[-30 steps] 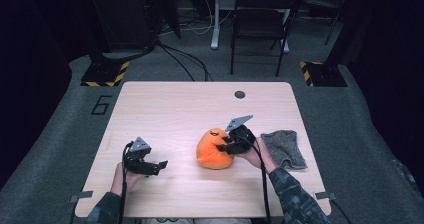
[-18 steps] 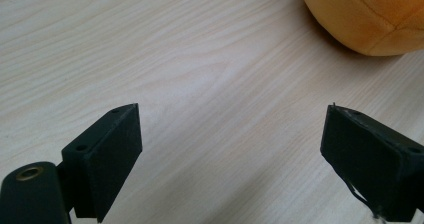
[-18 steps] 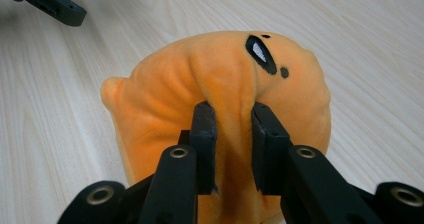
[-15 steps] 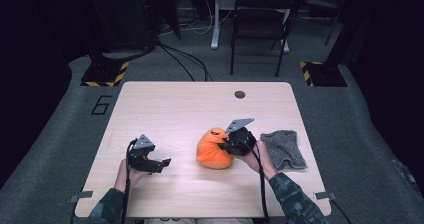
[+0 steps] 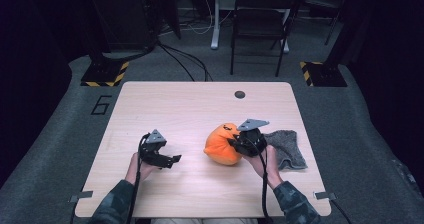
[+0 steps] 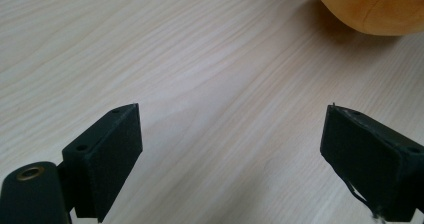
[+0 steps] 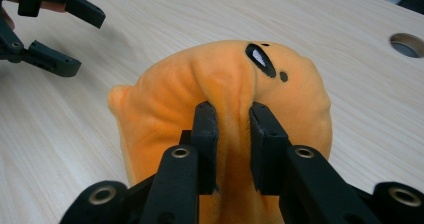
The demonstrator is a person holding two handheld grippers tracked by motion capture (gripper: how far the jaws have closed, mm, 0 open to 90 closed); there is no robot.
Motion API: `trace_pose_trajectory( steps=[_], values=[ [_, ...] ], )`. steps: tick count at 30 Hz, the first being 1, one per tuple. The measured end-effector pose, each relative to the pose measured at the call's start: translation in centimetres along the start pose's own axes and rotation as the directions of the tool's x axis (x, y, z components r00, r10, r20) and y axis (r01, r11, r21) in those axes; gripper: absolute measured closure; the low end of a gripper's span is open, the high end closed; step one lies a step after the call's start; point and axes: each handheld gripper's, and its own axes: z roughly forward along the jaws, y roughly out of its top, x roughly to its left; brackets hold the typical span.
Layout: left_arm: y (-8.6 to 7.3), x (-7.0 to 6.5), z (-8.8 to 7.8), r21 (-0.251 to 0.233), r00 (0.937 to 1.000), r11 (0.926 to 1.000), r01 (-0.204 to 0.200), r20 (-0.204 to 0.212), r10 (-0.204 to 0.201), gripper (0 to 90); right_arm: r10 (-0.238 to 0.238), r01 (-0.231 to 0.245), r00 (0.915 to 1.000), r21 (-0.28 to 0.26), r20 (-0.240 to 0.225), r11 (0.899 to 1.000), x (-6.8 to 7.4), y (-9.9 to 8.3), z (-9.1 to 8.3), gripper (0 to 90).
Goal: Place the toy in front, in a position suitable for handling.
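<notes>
- Right gripper [image 7: 232, 111] is clamped on a fold of the orange plush toy [image 7: 225, 99]; jaws have just been closing, w/ a ridge of fabric pinched between the pads.
- Toy sits on the desk [image 5: 190, 109], right of centre, just beside a grey cloth [image 5: 287, 146] that lies flat at its right.
- High view: right gripper [image 5: 235, 145] is at the toy's [image 5: 220, 144] right side, hand behind it.
- Left gripper [image 5: 170, 160] is wide open, nothing between the jaws; low over bare desk, well apart from the toy and pointing toward it. In its own view the toy [image 6: 375, 6] shows at the top edge.
- Step in hand, by my read: the grasp on the toy is made; lift or drag comes next.
- Next move calls for: a firm pinch, since soft fabric can slip out; a slow raise so the toy's sagging body clears the desk and cloth. Left gripper could come in to take the other side if a 2-hand hold is needed.
</notes>
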Motion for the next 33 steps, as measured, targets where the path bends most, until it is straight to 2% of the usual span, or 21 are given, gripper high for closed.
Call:
trace_pose_trajectory(
  steps=[5,9,10,11,14,16,21,23,24,25,28,31,33],
  values=[
    [1.1,-0.5,1.7,0.007,0.9993,0.9997,-0.023,0.031,0.022,9.5,0.050,-0.050,0.9972,-0.019,0.056,0.999,-0.2,-0.3,-0.8,75.4],
    [2.2,-1.0,3.0,0.007,0.9979,0.9990,-0.043,0.049,0.043,9.5,0.100,-0.096,0.9907,-0.048,0.093,0.994,-0.3,-0.2,-1.4,75.4],
    [2.5,-1.2,3.4,0.002,0.9974,0.9981,-0.061,0.038,0.061,9.5,0.112,-0.107,0.9888,-0.055,0.099,0.993,-0.3,-0.2,-1.4,75.4],
    [2.8,-1.2,3.6,0.014,0.9962,0.9970,-0.076,0.045,0.075,9.5,0.120,-0.114,0.9873,-0.062,0.104,0.992,-0.3,-0.2,-1.5,75.3],
    [3.5,-1.5,4.5,0.014,0.9962,0.9972,-0.073,0.049,0.073,9.5,0.150,-0.142,0.9803,-0.068,0.128,0.988,-0.1,-0.4,-1.5,75.4],
    [3.9,-1.6,5.0,-0.006,0.9970,0.9979,-0.064,0.044,0.064,9.5,0.166,-0.158,0.9761,-0.067,0.140,0.985,-0.1,-0.6,-1.3,75.4],
    [4.5,-1.8,5.7,0.001,0.9961,0.9974,-0.072,0.051,0.072,9.6,0.209,-0.199,0.9618,-0.071,0.177,0.977,-0.1,-1.1,-1.0,75.3],
    [4.5,-2.0,5.8,0.002,0.9964,0.9978,-0.066,0.053,0.066,9.6,0.237,-0.224,0.9544,-0.090,0.181,0.970,-0.3,-1.1,-0.8,75.2],
    [4.6,-1.9,5.8,0.006,0.9953,0.9968,-0.080,0.056,0.079,9.6,0.252,-0.240,0.9505,-0.090,0.181,0.967,-0.2,-1.1,-0.6,75.2],
    [4.6,-1.9,5.9,-0.001,0.9958,0.9971,-0.077,0.049,0.077,9.6,0.262,-0.250,0.9483,-0.088,0.179,0.964,-0.1,-1.2,-0.4,75.1],
    [4.6,-1.9,5.8,0.007,0.9957,0.9970,-0.077,0.053,0.077,9.6,0.255,-0.245,0.9496,-0.074,0.182,0.967,0.1,-1.4,0.4,74.4],
    [4.5,-1.7,5.9,0.004,0.9973,0.9986,-0.053,0.051,0.053,9.6,0.245,-0.241,0.9514,-0.044,0.187,0.970,0.3,-1.6,1.2,72.3],
    [4.4,-1.6,5.8,0.015,0.9968,0.9984,-0.055,0.059,0.054,9.6,0.217,-0.214,0.9565,-0.038,0.195,0.976,0.4,-1.8,1.5,70.4]
  ],
)
